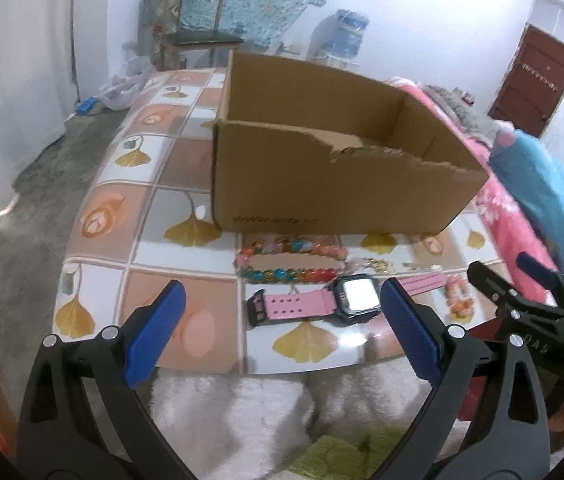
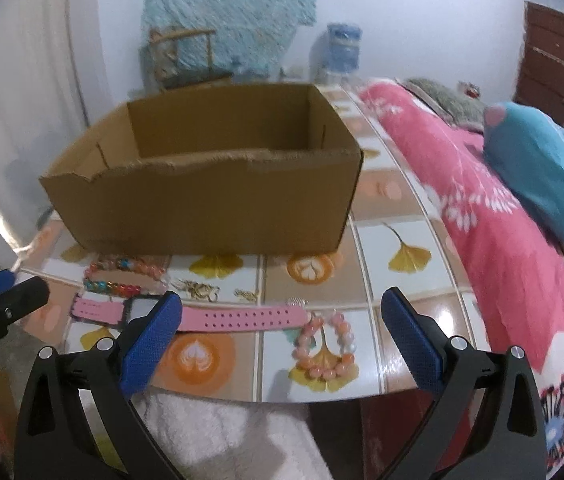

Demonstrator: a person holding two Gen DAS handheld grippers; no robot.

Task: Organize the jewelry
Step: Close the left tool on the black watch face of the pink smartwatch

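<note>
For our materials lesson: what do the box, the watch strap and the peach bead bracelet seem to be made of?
Box: brown corrugated cardboard, matte; the ragged torn top edge shows it.
Watch strap: pink, smooth, with punched holes; probably rubber or silicone.
Peach bead bracelet: round glossy beads, glass or plastic; which one cannot be told.

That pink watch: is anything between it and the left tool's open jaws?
Nothing visible. The pink watch lies flat on the bare tiled table, just ahead of the left gripper, whose jaws stand wide apart. The beaded bracelets and cardboard box sit beyond it.
</note>
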